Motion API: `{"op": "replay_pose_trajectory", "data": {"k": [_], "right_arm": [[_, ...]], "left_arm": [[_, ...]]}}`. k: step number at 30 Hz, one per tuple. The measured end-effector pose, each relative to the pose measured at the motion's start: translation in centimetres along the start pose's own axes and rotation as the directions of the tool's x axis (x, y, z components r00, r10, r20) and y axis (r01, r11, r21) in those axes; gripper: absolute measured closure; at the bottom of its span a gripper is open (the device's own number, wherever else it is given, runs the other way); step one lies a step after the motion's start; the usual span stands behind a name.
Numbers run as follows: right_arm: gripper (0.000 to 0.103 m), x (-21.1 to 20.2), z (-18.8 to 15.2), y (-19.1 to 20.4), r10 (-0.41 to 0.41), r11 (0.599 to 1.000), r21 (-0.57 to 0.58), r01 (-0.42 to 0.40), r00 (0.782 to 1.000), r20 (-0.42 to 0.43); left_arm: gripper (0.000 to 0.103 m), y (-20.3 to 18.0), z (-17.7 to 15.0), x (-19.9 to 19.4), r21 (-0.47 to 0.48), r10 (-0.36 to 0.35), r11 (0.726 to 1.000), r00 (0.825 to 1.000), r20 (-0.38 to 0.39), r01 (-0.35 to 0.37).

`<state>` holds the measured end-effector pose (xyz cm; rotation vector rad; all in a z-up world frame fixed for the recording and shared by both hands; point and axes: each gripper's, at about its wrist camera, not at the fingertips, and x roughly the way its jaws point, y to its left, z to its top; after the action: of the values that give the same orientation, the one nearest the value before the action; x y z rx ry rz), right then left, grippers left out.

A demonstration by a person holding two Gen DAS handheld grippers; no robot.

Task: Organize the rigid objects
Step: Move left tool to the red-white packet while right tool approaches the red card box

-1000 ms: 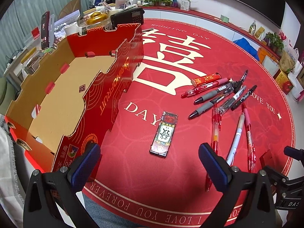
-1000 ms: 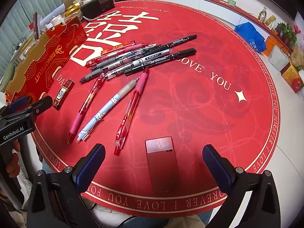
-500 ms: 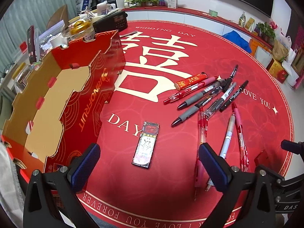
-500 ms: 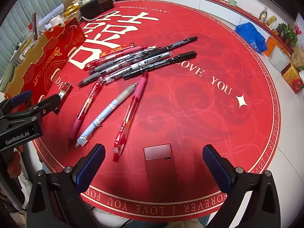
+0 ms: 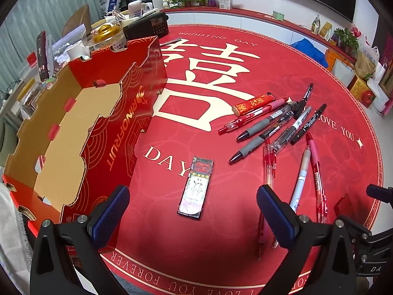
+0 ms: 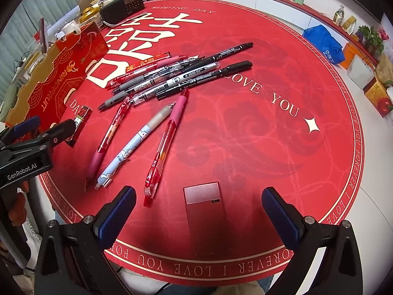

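Both grippers hang spread wide, holding nothing. The left gripper (image 5: 192, 212) has drifted back toward the patterned card (image 5: 196, 187), which lies just ahead between its fingers. The right gripper (image 6: 199, 212) hovers over the dark red case (image 6: 205, 211). The red worktop (image 6: 258, 127) carries the open red box (image 5: 81, 132) left of the grippers and scattered pens (image 6: 172, 78) beyond them.
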<state>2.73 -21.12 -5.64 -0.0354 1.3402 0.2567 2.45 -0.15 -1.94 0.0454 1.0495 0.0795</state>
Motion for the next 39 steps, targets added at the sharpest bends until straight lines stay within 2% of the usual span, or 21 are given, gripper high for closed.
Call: {"op": "replay_pose_trajectory", "data": {"k": [18,24,29,39], "right_arm": [[0.0,0.0,0.0,-0.4,-0.004,1.0,0.01,0.004,1.0,0.009],[0.0,0.1,-0.3,-1.8,-0.038,0.999,0.033,0.038,0.999,0.003],[0.0,0.3,-0.5,-2.4,-0.033,0.998,0.047,0.033,0.999,-0.013],[0.0,1.4,-0.5,-0.5,-0.033,0.999,-0.024,0.032,0.999,-0.03]], "left_arm": [[0.0,-0.2,0.1,0.2,0.014,0.007,1.0,1.0,-0.005,-0.007],[0.0,0.0,0.1,0.1,0.024,0.011,1.0,1.0,0.0,-0.011],[0.0,0.3,0.2,0.5,0.026,0.017,1.0,1.0,-0.009,-0.017],[0.0,-0.5,0.0,2.0,0.073,0.012,0.997,0.999,-0.032,-0.01]]}}
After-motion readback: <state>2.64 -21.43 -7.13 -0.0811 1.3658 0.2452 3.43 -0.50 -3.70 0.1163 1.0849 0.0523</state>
